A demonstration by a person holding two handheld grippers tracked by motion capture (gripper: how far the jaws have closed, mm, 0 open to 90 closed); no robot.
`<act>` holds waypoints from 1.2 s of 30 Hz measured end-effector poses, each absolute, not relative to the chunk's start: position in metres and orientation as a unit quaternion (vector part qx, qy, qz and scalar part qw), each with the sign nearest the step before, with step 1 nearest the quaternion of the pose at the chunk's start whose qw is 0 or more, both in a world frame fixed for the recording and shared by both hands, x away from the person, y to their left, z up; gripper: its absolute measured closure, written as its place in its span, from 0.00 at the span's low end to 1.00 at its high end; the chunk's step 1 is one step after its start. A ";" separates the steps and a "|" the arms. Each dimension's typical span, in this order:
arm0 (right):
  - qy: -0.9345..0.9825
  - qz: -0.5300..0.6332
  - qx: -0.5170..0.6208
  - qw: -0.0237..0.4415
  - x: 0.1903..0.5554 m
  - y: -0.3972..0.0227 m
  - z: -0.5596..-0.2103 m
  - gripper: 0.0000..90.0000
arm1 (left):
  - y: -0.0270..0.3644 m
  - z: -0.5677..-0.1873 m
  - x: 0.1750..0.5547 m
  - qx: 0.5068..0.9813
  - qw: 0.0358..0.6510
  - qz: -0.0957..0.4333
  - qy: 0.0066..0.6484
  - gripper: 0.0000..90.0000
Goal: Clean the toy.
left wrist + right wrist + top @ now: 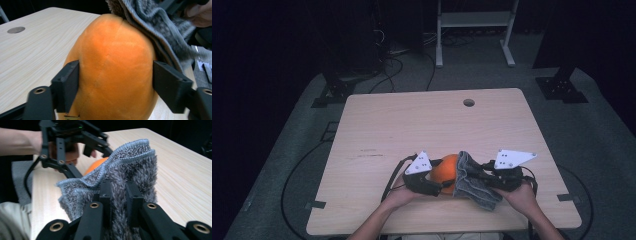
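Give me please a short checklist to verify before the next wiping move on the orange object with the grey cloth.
1. right gripper shut on the grey cloth: ok.
2. left gripper jaws around the orange object: ok; firm pressing by the pads: cannot tell.
3. Cloth touches the orange object's side: ok.
4. Object rests on the table: ok.
5. Cloth free of the left gripper: ok.

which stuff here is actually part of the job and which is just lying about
In the job:
- round orange fruit-like object, between the left gripper jaws
- fluffy grey cloth, pinched in the right gripper, draped against the orange object

Lying about:
- light wooden table with its round cable hole
- white metal frame on the floor behind
- black cables on the floor
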State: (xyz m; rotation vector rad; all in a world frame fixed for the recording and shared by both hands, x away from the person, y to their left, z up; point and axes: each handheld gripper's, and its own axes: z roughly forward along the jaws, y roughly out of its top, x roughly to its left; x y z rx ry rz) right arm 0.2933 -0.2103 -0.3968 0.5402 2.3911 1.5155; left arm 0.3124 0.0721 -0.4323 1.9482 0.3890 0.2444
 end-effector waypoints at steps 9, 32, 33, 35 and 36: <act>0.842 0.505 0.138 0.133 0.294 -0.177 -0.375 0.87 | 0.063 -0.434 0.299 0.834 0.521 0.149 0.106 0.41; 0.840 0.517 0.141 0.090 0.301 -0.183 -0.381 0.87 | 0.062 -0.438 0.295 0.841 0.509 0.157 0.092 0.41; 0.839 0.518 0.145 0.088 0.306 -0.182 -0.380 0.87 | 0.064 -0.438 0.296 0.839 0.513 0.154 0.097 0.41; 0.836 0.520 0.153 0.089 0.313 -0.185 -0.380 0.87 | 0.068 -0.439 0.298 0.836 0.518 0.147 0.101 0.42; 0.826 0.529 0.171 0.089 0.319 -0.193 -0.383 0.87 | 0.070 -0.439 0.299 0.835 0.520 0.145 0.103 0.42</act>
